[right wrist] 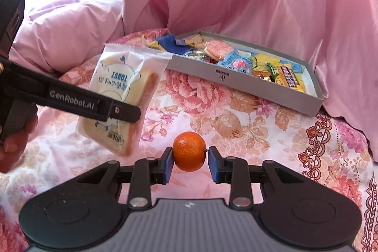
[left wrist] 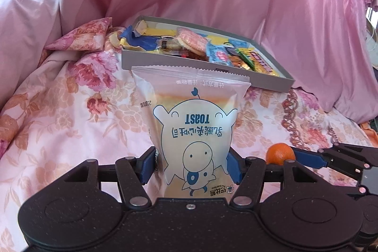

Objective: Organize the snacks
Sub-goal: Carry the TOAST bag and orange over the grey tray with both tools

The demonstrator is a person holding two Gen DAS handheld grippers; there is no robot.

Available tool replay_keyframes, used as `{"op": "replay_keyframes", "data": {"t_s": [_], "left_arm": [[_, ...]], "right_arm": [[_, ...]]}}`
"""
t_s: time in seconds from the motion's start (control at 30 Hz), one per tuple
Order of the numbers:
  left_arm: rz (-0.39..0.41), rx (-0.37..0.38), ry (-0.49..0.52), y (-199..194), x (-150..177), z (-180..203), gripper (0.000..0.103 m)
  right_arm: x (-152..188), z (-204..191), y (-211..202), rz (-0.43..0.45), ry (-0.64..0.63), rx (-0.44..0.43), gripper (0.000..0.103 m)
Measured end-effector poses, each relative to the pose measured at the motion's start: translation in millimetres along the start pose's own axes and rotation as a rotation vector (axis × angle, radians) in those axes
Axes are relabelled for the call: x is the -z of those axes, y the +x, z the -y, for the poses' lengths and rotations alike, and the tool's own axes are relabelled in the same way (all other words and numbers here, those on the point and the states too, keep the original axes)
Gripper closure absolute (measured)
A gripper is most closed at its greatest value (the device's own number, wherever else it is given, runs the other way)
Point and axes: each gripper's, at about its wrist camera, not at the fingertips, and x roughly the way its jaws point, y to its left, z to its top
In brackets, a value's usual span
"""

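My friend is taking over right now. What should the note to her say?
Left hand-held gripper: shut on the toast packet, held in the air.
Right hand-held gripper: shut on the small orange, also lifted.
The grey box sits ahead on the floral bedspread, already holding many wrapped snacks.
Left to do: probably place the toast packet and orange with the other snacks.

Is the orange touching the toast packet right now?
Apart. The right wrist view shows floral bedding between the orange and the toast packet.
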Motion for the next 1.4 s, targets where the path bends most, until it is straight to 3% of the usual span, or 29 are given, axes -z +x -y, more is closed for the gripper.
{"op": "replay_keyframes", "data": {"t_s": [0.33,0.63,1.03,1.2,1.4], "left_arm": [[0.026,0.033,-0.017,-22,2,12,0.041],[0.022,0.009,-0.060,-25,-10,10,0.041],[0.051,-0.012,-0.112,7,-102,-12,0.041],[0.053,-0.023,-0.139,33,-148,-24,0.041],[0.052,-0.053,-0.104,79,-194,-28,0.041]], "right_arm": [[-2,4,-22,0.048,0.031,0.016,0.068],[0,13,-30,0.060,0.057,0.019,0.068],[-57,37,-11,0.121,-0.049,0.005,0.067],[-79,58,15,0.126,-0.026,0.025,0.067],[-100,85,56,0.121,0.017,0.079,0.067]]}}
